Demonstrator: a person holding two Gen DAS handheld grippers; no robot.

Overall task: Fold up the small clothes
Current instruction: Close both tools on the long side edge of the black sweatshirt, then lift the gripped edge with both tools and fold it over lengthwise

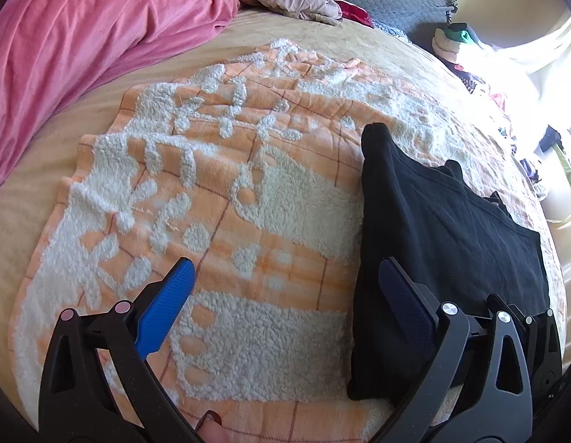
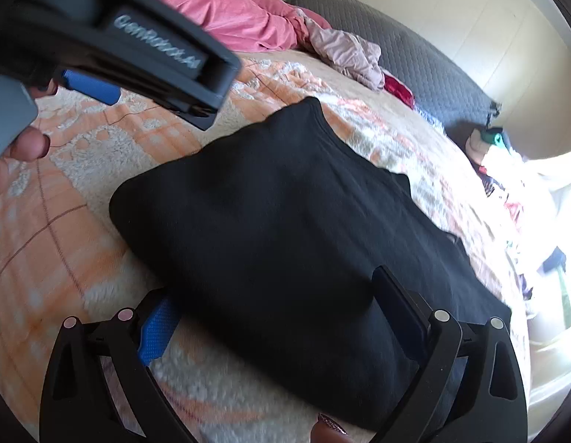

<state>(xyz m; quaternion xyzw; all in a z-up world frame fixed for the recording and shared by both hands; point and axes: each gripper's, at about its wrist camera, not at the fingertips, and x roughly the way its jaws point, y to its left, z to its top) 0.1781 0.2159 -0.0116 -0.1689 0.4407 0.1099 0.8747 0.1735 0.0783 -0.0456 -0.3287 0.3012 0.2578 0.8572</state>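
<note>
Both grippers, left gripper and right gripper, hang wide apart, empty, straddling the folded black garment on the bed's blanket, probably for pressing it flat.

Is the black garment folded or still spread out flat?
Folded. The black garment lies as a compact, thick rectangle with rounded doubled edges on the orange-and-white blanket; no sleeves or loose ends stick out.

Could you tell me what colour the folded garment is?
Black, plain, no visible pattern; clearest in the right wrist view.
</note>
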